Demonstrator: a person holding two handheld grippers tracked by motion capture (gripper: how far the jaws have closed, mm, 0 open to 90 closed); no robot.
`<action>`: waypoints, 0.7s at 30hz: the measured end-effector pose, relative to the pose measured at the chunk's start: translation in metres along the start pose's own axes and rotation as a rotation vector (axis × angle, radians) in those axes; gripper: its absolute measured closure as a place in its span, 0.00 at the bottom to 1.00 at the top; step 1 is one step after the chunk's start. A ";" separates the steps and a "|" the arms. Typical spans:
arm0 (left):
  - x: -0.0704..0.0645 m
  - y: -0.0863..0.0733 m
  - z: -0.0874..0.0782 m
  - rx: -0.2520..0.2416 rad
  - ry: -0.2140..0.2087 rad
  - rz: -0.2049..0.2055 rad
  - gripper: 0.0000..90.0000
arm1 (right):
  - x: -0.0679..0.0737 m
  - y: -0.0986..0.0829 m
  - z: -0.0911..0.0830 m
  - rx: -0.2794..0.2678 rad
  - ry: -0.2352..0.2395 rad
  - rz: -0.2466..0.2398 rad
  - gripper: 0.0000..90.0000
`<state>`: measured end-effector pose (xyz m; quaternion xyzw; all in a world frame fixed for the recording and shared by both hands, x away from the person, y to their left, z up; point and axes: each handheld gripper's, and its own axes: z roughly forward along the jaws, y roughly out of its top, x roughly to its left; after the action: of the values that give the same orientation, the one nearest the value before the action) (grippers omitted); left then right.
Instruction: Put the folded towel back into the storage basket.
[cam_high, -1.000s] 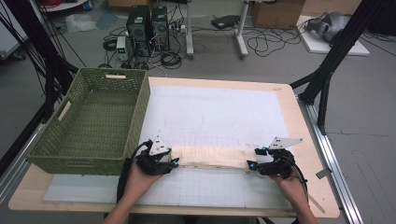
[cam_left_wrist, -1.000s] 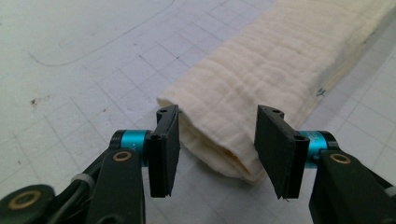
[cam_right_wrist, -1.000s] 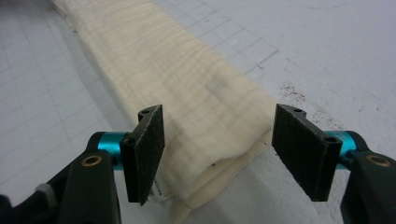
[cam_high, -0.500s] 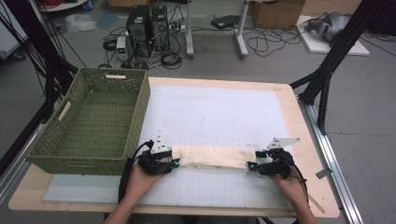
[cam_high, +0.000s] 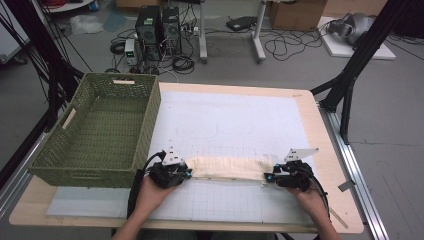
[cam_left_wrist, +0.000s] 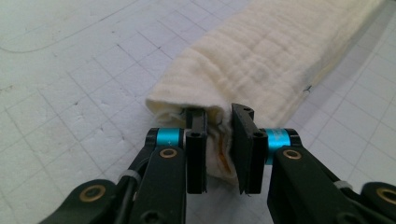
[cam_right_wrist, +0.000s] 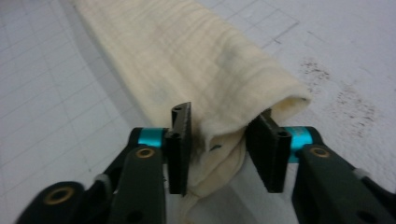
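Item: cream cloth (cam_high: 227, 167), folded lengthwise into a long narrow band. It lies across the near part of the white grid mat (cam_high: 235, 125) on the tabletop (cam_high: 330, 165), running left to right between my two tools, just right of the green wicker basket (cam_high: 100, 130).

Left gripper (cam_high: 186, 173): at the band's left end. In the left gripper view its jaws sit narrow, one on each side of the bunched layers of the cloth (cam_left_wrist: 261, 60), pinching the end.

Right gripper (cam_high: 269, 177): at the band's right end. In the right gripper view its jaws stand a little wider apart, with the folded end of the cloth (cam_right_wrist: 210, 60) gathered between them. The fabric touches the inner faces, so I read this as a hold too, though a looser one than the left.

Condition of cloth: several layers stacked, the open edges turned toward me at both ends, the surface fairly smooth with slight wrinkling. A faint orange stitch shows at the left end.

Basket: nothing inside it, standing at the left edge of the tabletop, touching the mat's border.

Progress, by my judgement: the lengthwise folds look done and both ends are secured. What seems left is a further fold, end to end, and perhaps placing the cloth in the basket. None of that has begun.
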<state>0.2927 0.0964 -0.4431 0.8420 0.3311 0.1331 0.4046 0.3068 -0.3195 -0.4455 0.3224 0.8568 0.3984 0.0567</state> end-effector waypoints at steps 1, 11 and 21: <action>0.000 0.000 0.000 -0.001 0.000 0.001 0.86 | 0.000 0.000 0.000 0.000 0.001 0.000 0.75; -0.003 0.000 -0.005 0.003 0.013 0.014 0.89 | -0.002 0.001 -0.001 -0.007 0.031 -0.005 0.86; -0.011 -0.004 -0.019 0.015 0.008 0.013 0.90 | 0.002 0.005 -0.004 -0.029 0.023 -0.023 0.88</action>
<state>0.2733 0.1021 -0.4335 0.8466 0.3280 0.1368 0.3962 0.3068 -0.3188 -0.4383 0.3070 0.8551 0.4139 0.0562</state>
